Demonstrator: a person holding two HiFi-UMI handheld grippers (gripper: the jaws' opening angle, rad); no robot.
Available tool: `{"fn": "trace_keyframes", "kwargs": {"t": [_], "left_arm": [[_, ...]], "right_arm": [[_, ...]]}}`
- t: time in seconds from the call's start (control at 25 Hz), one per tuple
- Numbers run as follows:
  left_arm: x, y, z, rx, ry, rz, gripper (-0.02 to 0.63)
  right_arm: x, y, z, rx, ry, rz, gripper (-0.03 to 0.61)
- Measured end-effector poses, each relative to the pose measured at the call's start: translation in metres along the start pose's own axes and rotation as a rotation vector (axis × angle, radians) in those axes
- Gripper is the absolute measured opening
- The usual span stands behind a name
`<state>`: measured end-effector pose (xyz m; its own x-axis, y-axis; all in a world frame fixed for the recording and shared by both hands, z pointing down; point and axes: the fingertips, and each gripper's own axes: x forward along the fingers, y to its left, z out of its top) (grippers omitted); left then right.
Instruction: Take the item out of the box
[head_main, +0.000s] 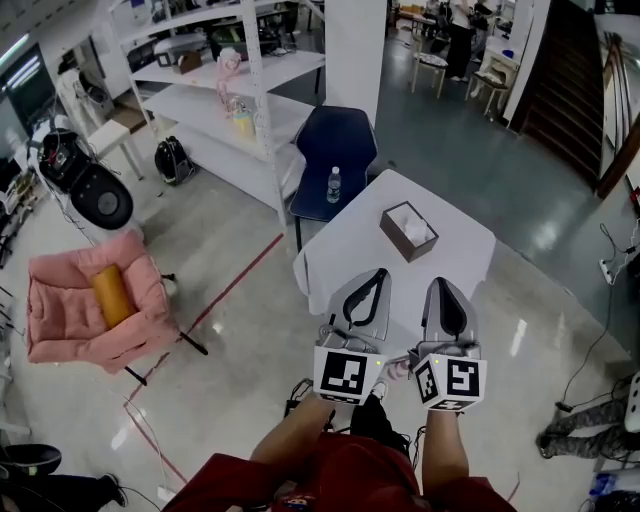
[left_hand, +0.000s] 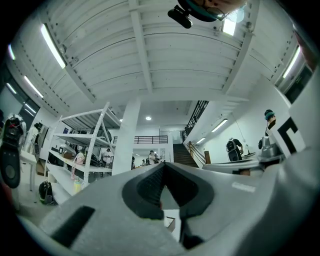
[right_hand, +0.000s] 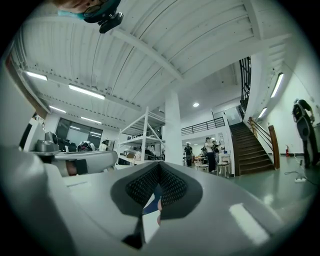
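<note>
Grippers first, from the head view: the left gripper (head_main: 375, 280) and the right gripper (head_main: 442, 288) are held side by side over the near edge of the white table (head_main: 345, 250), each with its two jaws drawn together at the tips and nothing caught between them. Their marker cubes carry black-and-white square patterns, not letters. The box (head_main: 408, 231) stands on the table's far half, open at the top, with the pale item (head_main: 405, 221) lying inside it, well apart from both grippers. Just behind the table is a blue chair (head_main: 335, 150) with a water bottle (head_main: 334, 185) upright on its seat; the bottle's label is too small to read. A white shelf unit (head_main: 250, 110) rises behind and to the left of the table, and a pink armchair (head_main: 70, 320) holding an orange cushion (head_main: 112, 295) sits on the floor far to the table's left. In the left gripper view, the left gripper (left_hand: 162, 167) points slightly upward with its ribbed pads meeting at the tip. A corner of the box (left_hand: 171, 223) on the table shows through the slot below them. The right gripper's body crosses the right edge, and a pillar (left_hand: 125, 140) and staircase (left_hand: 182, 155) stand beyond the table. In the right gripper view, the right gripper (right_hand: 159, 167) is likewise closed and empty. A strip of the blue chair and the table's white top show through its slot, with the staircase (right_hand: 255, 145) beyond the table to the right.
</note>
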<state>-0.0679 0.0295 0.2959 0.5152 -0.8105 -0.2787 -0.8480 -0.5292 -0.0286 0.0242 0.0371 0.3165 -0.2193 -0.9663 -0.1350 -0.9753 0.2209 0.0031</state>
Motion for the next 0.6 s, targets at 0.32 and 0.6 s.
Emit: {"fn": "trace_keyframes", "kwargs": {"t": [0.32,0.6], "left_arm": [[0.083,0.005,-0.028,0.001,0.041,-0.003,0.003],[0.149,-0.010,-0.039,0.024,0.044,0.000,0.003]], "right_arm": [[0.066,-0.054,-0.012,-0.001,0.011,0.012,0.002],[0.106,-0.110,-0.014,0.036,0.006,0.020,0.002]]}}
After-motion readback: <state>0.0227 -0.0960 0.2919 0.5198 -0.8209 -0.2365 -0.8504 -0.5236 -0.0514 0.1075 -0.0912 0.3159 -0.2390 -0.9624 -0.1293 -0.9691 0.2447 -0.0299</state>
